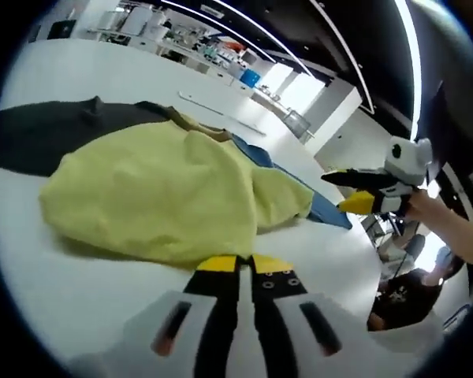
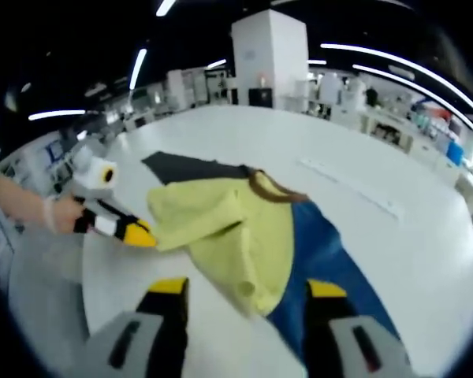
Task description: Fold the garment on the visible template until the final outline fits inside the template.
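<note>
While my left gripper (image 1: 244,264) is hovering with jaws closed and empty, my right gripper (image 2: 248,290) is gaping wide; the shirt (image 1: 165,193) is lying bunched over the template (image 2: 331,252) on the table (image 1: 55,291).

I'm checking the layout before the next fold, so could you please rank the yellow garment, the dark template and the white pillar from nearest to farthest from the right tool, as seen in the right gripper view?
1. Yellow garment: just ahead of the right tool.
2. Dark template: past the garment, towards the left.
3. White pillar: far end of the room, beyond the table.
</note>
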Tool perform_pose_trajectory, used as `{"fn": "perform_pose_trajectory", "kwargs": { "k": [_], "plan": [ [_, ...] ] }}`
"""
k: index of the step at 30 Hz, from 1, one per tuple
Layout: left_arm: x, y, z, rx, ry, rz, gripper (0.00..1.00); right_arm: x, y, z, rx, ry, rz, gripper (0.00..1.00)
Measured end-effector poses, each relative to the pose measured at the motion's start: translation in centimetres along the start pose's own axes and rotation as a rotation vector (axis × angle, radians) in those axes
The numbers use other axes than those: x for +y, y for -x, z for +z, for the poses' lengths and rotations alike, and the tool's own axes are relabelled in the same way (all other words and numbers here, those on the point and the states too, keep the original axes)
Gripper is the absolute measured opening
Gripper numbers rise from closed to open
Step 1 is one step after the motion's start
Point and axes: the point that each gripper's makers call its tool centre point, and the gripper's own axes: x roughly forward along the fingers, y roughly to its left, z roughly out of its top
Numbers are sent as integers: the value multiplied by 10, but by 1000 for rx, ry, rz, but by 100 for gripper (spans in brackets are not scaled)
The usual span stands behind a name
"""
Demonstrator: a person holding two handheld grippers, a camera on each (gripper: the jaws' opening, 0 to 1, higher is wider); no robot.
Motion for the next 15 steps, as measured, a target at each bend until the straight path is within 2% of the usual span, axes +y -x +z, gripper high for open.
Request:
{"fn": "perform_pose_trajectory", "kwargs": {
  "k": [1,6,10,13,15],
  "plan": [
    [-2,1,2,-6,19,-7,0,2,1,-1,1,2,-1,56],
    [1,12,15,-30,15,-4,0,3,1,0,-3,2,4,56],
    [11,23,37,-79,36,3,0,8,-1,3,-6,9,9,55],
    [13,37,60,-133,63,6,0,12,-3,5,-8,18,16,54],
    [19,43,74,-156,43,18,0,17,-4,8,-13,24,24,54]
  ]
}}
